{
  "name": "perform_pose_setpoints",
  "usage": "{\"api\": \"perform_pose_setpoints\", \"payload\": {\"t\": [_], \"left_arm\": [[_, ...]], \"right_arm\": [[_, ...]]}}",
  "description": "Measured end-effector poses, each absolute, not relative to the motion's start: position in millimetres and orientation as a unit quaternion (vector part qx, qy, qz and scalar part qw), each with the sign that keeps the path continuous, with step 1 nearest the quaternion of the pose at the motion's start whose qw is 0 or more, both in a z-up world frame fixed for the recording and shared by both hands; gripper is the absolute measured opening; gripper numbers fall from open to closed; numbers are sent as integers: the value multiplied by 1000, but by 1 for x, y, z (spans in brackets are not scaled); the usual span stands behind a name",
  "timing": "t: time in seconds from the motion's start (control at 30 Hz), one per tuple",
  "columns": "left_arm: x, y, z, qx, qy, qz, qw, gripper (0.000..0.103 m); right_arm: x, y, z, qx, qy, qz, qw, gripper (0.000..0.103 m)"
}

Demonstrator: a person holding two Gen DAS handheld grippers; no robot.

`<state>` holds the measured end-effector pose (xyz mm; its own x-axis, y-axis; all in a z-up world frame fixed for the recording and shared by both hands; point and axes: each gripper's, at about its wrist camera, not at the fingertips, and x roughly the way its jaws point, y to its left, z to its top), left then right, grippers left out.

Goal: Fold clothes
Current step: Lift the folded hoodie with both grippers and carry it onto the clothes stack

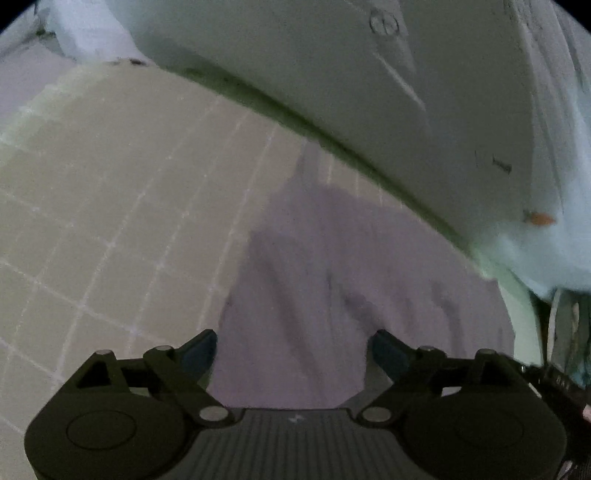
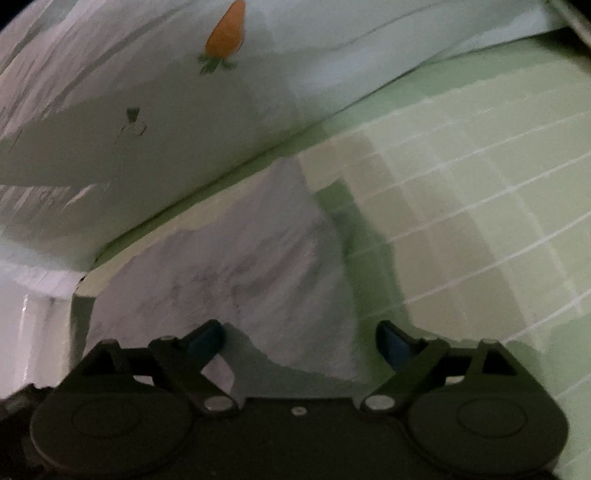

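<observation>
My left gripper and right gripper both gaped wide, holding nothing, above the pale lilac garment at lower centre on the gridded mat. Upper left in the right view, a carrot print marked pale fabric, perhaps bedding; I could read no writing.

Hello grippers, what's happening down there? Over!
Left gripper open, right gripper open. Pale garment flat on grid mat, ungrasped. Carrot-print fabric alongside.
</observation>
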<state>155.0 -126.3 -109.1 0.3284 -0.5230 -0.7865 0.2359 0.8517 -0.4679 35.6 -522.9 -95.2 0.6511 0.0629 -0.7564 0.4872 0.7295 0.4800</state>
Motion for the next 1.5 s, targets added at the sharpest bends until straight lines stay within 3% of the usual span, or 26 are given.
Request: {"api": "perform_pose_setpoints", "payload": {"t": [0.07, 0.13, 0.23, 0.27, 0.3, 0.33, 0.37, 0.47, 0.73, 1.07, 1.33, 1.5], "left_arm": [[152, -129, -114, -156, 529, -241, 798, 96], [152, -129, -116, -180, 526, -237, 797, 99], [149, -130, -118, -206, 519, -239, 795, 95], [148, -130, -118, -210, 519, -240, 793, 77], [146, -130, -118, -212, 520, -241, 791, 67], [144, -130, -118, -213, 522, -242, 790, 56], [141, -129, -115, -219, 520, -248, 787, 45], [126, -122, -99, -240, 507, -276, 780, 35], [63, -139, -61, -201, 489, -380, 759, 29], [-36, -245, -36, -84, 479, -529, 696, 26], [-112, -395, -18, -76, 442, -581, 679, 26], [-136, -496, 22, -120, 397, -606, 679, 26]], "right_arm": [[40, -517, -96, 341, 398, -117, 844, 101], [51, -504, -96, 303, 411, -108, 853, 101], [68, -480, -95, 265, 428, -96, 859, 101], [71, -474, -94, 265, 432, -101, 856, 90], [72, -468, -91, 266, 434, -107, 854, 80], [71, -463, -88, 268, 433, -112, 854, 56], [67, -458, -83, 271, 426, -116, 855, 43], [47, -443, -65, 265, 405, -123, 866, 37], [-59, -417, -31, 308, 361, -168, 864, 35], [-218, -441, -24, 372, 296, -288, 831, 34], [-325, -556, -4, 357, 241, -304, 849, 33], [-359, -652, 43, 311, 203, -299, 879, 32]]}}
